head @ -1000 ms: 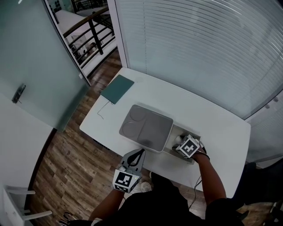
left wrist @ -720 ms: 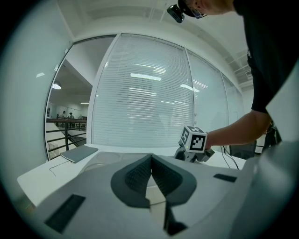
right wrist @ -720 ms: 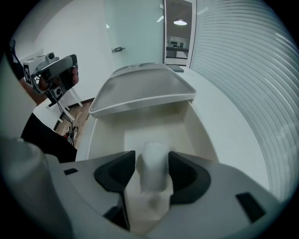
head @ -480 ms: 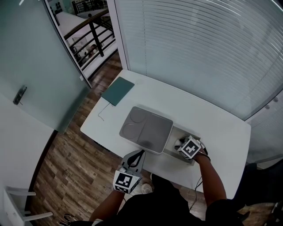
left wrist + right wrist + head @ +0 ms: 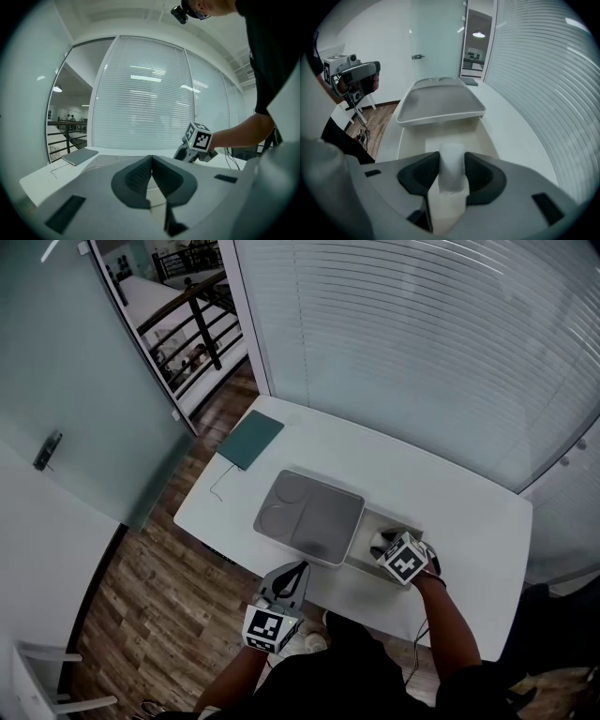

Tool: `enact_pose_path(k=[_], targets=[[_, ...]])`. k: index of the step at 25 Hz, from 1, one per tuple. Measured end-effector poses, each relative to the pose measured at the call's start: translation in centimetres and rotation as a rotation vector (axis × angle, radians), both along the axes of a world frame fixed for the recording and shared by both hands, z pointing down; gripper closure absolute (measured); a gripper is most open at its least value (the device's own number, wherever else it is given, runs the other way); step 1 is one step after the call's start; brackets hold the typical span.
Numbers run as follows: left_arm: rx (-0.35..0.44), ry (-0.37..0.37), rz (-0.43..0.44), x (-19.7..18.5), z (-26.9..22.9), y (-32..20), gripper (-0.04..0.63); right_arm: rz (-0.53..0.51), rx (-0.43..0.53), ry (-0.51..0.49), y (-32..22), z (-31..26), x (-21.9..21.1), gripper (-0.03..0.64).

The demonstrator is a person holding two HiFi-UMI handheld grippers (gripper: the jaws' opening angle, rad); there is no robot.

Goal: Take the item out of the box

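Note:
An open pale box [image 5: 405, 518] lies on the white table [image 5: 450, 493] at the front right. Its grey lid [image 5: 309, 515] rests tilted over the box's left end. My right gripper [image 5: 382, 546] reaches down into the box. In the right gripper view the right gripper [image 5: 452, 158] is shut on a white, translucent item [image 5: 452, 147] that stands between the pads above the box floor [image 5: 440, 133]. The lid [image 5: 440, 101] lies just beyond. My left gripper [image 5: 296, 570] hovers at the table's front edge with its jaws shut and empty, as the left gripper view shows [image 5: 151, 161].
A teal notebook [image 5: 249, 439] with a thin cable lies at the table's far left corner. Slatted blinds and glass walls stand behind the table. A camera on a tripod [image 5: 347, 70] stands on the wooden floor beside the table.
The right gripper stays down in the box and has shifted only slightly. The left gripper holds its place at the table's front edge.

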State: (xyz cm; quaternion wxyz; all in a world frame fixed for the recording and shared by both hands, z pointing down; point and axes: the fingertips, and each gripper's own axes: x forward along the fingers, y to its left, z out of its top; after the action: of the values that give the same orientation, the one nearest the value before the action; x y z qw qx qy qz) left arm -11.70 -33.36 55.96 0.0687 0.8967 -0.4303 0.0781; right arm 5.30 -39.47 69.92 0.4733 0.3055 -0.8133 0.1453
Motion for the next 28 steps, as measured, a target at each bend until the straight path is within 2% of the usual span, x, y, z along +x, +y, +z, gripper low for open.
enact_pose_path(k=[7,19,28], targets=[[-0.002,-0.008,0.007,0.5,-0.3,1.3,0.583,0.095,0.166,-0.104,0.1,-4.0,0.3,0.446],[0.029,-0.001,0.019,1.2,-1.5,2.1,0.583,0.238,0.510,-0.306,0.1,-13.3,0.4,0.446],[0.044,0.009,0.021,1.5,-2.1,2.6,0.583,0.314,0.747,-0.533,2.1,-19.7,0.5,0.446]])
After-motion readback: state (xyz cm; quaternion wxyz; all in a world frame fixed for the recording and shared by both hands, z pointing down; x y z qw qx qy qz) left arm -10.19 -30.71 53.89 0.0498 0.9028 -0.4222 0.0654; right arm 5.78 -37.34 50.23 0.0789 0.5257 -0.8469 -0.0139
